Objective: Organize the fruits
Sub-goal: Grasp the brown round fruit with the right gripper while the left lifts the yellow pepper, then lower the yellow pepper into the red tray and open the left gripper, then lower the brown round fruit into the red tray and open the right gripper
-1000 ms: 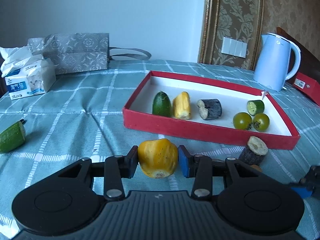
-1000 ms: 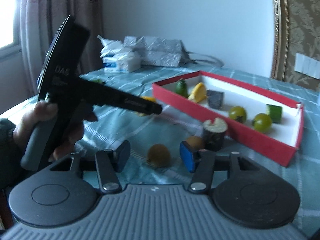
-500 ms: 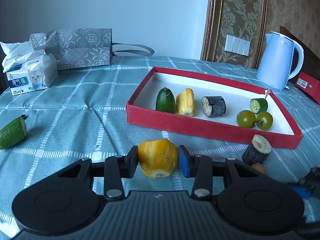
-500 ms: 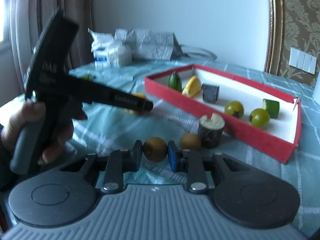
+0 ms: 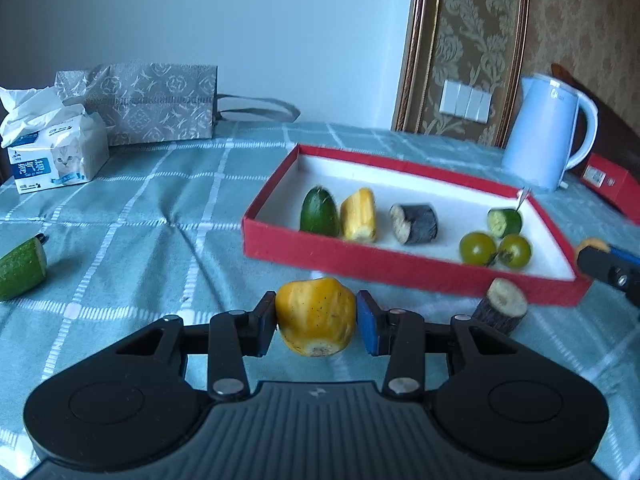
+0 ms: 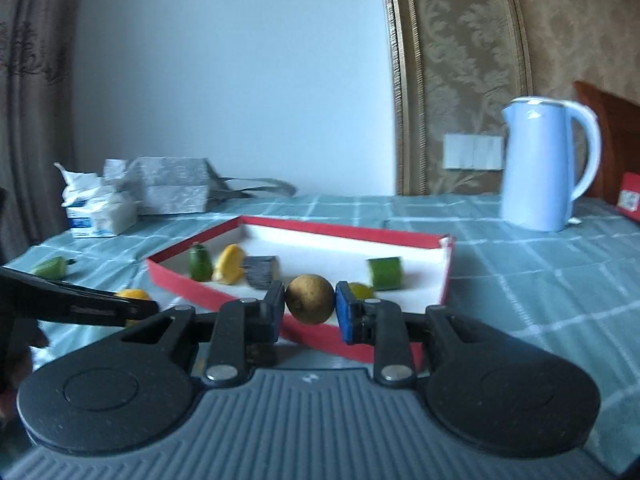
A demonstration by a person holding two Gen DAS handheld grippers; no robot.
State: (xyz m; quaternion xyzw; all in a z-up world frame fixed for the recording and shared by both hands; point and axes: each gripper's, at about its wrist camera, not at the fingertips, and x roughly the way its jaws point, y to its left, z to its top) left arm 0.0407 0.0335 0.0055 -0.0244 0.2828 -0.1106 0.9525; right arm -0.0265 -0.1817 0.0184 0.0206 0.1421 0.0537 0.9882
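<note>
The left hand-held gripper clamps a yellow fruit, cut end down, long axis roughly upright. The right hand-held gripper clamps a round brown fruit over the red tray.

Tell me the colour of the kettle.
Pale blue kettle, clearest in the right wrist view.

Left gripper clamped on a yellow pepper piece above the checked bench.

Ahead, the red tray holds a green cucumber end, a corn piece, a dark eggplant chunk, two green tomatoes and a cucumber slice. Another eggplant chunk stands just outside its front wall; a cut cucumber lies far left.
</note>
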